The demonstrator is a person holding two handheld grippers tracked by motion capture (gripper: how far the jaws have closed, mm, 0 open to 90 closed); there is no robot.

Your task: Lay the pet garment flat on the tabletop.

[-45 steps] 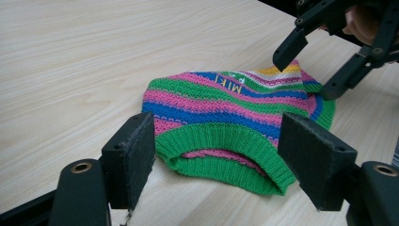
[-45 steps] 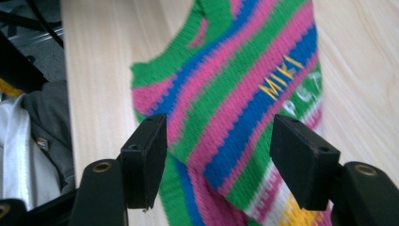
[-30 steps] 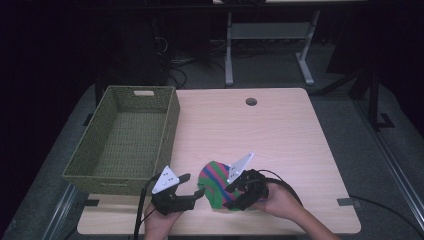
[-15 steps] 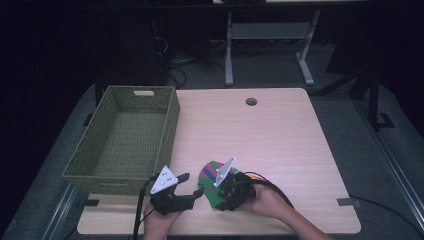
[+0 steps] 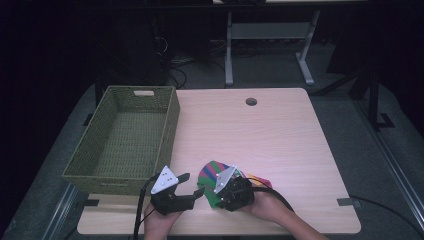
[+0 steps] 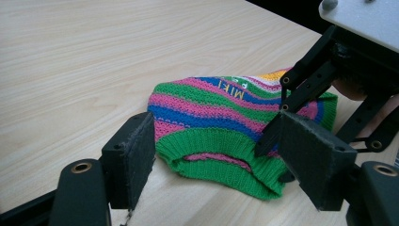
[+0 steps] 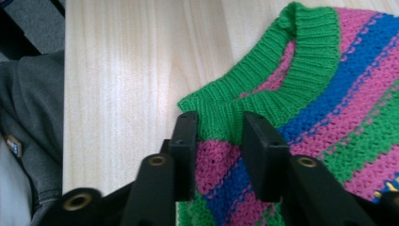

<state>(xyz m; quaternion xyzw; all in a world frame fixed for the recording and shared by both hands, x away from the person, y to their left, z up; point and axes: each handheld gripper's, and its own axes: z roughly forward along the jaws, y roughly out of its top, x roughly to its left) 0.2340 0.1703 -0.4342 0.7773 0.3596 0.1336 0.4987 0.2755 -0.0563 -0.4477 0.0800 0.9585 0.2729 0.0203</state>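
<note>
A knit garment (image 5: 211, 172) striped green, pink and blue lies crumpled near the table's front edge. My right gripper (image 5: 216, 194) comes at it from the right, and its jaws have just been closing. In the right gripper view the right gripper (image 7: 219, 141) pinches a fold of the knit (image 7: 339, 89) just below the green ribbed cuff, with fabric filling the gap from pad to pad. My left gripper (image 5: 191, 187) rests just left of the garment. In the left gripper view the left gripper (image 6: 216, 160) stands open, its pads on either side of the cuff opening (image 6: 211, 160) without touching it.
An empty green woven basket (image 5: 172, 120) stands at the table's left side, behind my left gripper. The light wooden table (image 5: 270, 145) has a round cable hole (image 5: 251, 101) near its far edge. Cables trail from both grippers over the front edge.
My right gripper has moved left and down onto the knit garment and its jaws have narrowed around a fold. The garment is more bunched. My left gripper has stayed put.
</note>
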